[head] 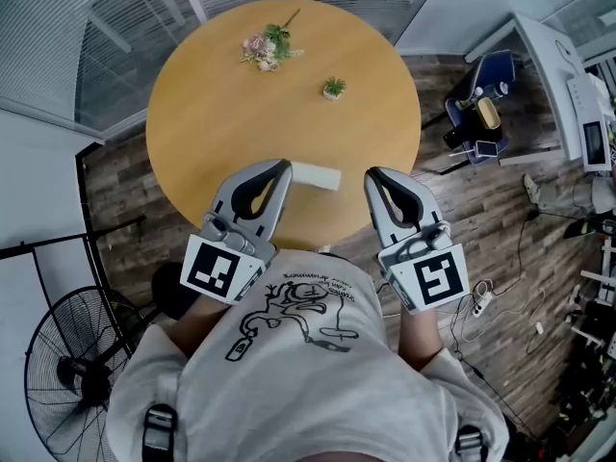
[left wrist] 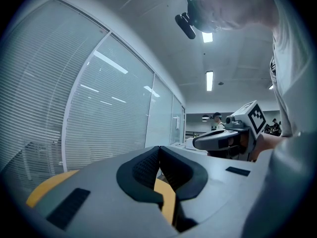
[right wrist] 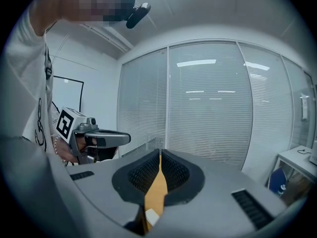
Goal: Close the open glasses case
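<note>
Both clenched on nothing, the left gripper [head: 281, 167] and right gripper [head: 374, 175] hover either side of the white glasses case [head: 316, 175], which lies by the near edge of the round table [head: 231, 114] — an off-centre push could skid the light case off that edge.
</note>
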